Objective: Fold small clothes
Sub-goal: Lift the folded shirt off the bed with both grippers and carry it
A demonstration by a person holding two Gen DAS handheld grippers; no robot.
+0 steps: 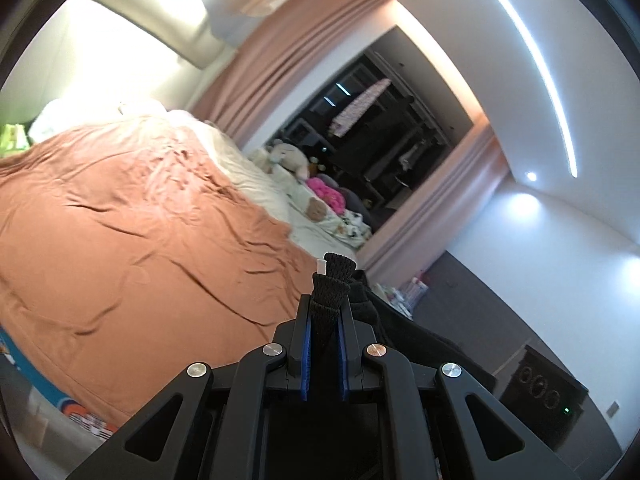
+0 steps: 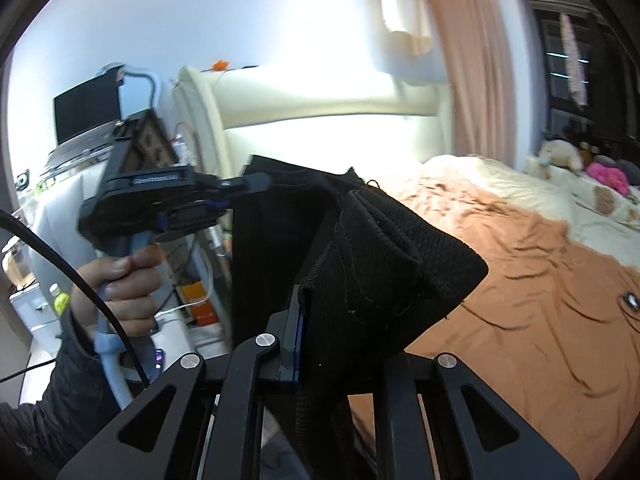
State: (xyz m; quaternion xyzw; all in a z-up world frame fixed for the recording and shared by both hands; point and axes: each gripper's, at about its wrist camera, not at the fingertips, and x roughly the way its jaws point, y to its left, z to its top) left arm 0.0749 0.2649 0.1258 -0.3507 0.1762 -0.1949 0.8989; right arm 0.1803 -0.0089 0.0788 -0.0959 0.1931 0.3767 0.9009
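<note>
Black knit garment (image 2: pixel 384 248): held in the air between both grippers, above the near edge of the bed; not yet laid down.
Right gripper (image 2: pixel 320 316): jaws nearly closed, clamped on a ribbed, banded edge of the garment; the cloth bunches and flops over to the right, hiding the far finger.
Left gripper (image 1: pixel 325 320): jaws nearly closed on a narrow bunch of the same black fabric, blue pads pressing either side; a small white tag shows at the tip of the bunch.
Left gripper, seen from the right wrist view (image 2: pixel 240 184): carried by a person's hand (image 2: pixel 120 288) in a dark sleeve, pinching the garment's upper far corner.
Cloth between grips: hangs partly slack, with folds near the right grip.
Bed (image 1: pixel 120 220): orange-brown cover, wrinkled, free of other items in its middle.
Beyond: cream pillows and soft toys (image 1: pixel 288 156) along the far side; pink curtain (image 1: pixel 288 64) behind.
Step in hand (judgement): carrying the garment to the bed for spreading.
Advice: draw the grips apart until the edge is taut, lower it flat onto the cover, and release only once it lies smooth.
</note>
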